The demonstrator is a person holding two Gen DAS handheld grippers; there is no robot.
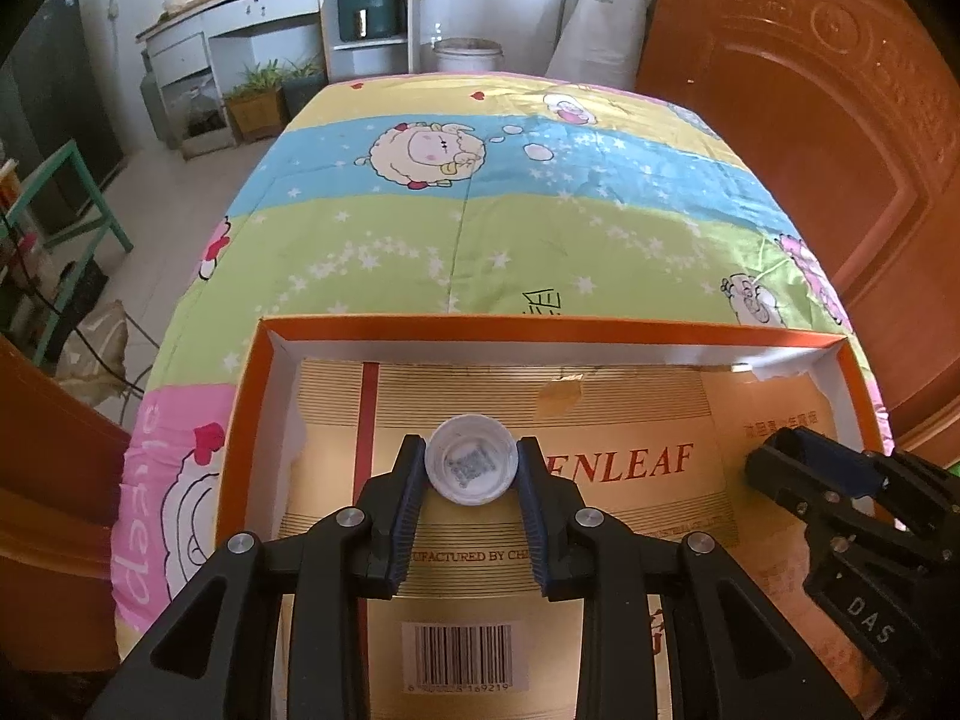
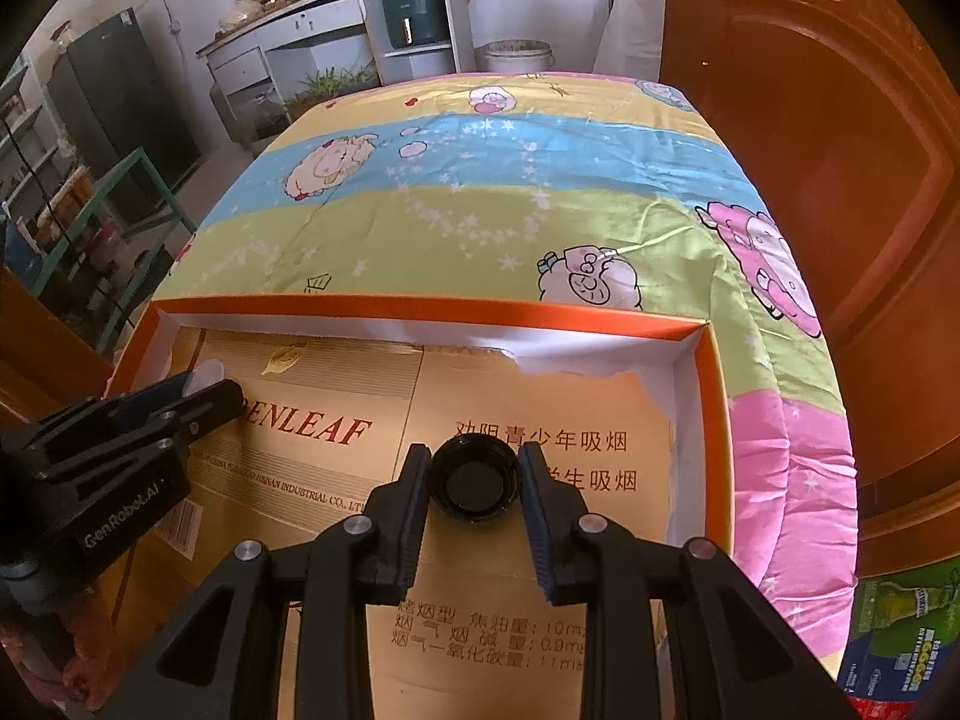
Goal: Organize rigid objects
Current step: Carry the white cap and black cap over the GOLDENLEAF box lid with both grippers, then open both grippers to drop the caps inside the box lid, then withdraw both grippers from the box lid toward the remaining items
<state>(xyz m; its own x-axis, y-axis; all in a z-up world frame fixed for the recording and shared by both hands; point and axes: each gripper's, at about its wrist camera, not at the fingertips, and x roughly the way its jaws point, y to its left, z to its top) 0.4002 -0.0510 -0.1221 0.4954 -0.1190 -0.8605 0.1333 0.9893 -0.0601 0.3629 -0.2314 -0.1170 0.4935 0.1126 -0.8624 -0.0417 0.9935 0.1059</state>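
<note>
My left gripper (image 1: pixel 471 468) is shut on a white bottle cap (image 1: pixel 471 468), open side toward the camera, held over the left part of an orange-walled cardboard box (image 1: pixel 540 327). My right gripper (image 2: pixel 474 477) is shut on a black bottle cap (image 2: pixel 474 477), held over the right part of the same box (image 2: pixel 420 306). The right gripper also shows at the right edge of the left wrist view (image 1: pixel 804 462). The left gripper shows at the left of the right wrist view (image 2: pixel 198 390), with the white cap (image 2: pixel 201 375) just visible between its fingertips.
The box floor is gold printed cardboard (image 1: pixel 600 420). The box sits on a table under a cartoon sheep cloth (image 1: pixel 480 192). A carved wooden door (image 1: pixel 810 120) stands to the right. A green stool (image 1: pixel 72 198) and kitchen counter (image 1: pixel 240 6) lie to the left and beyond.
</note>
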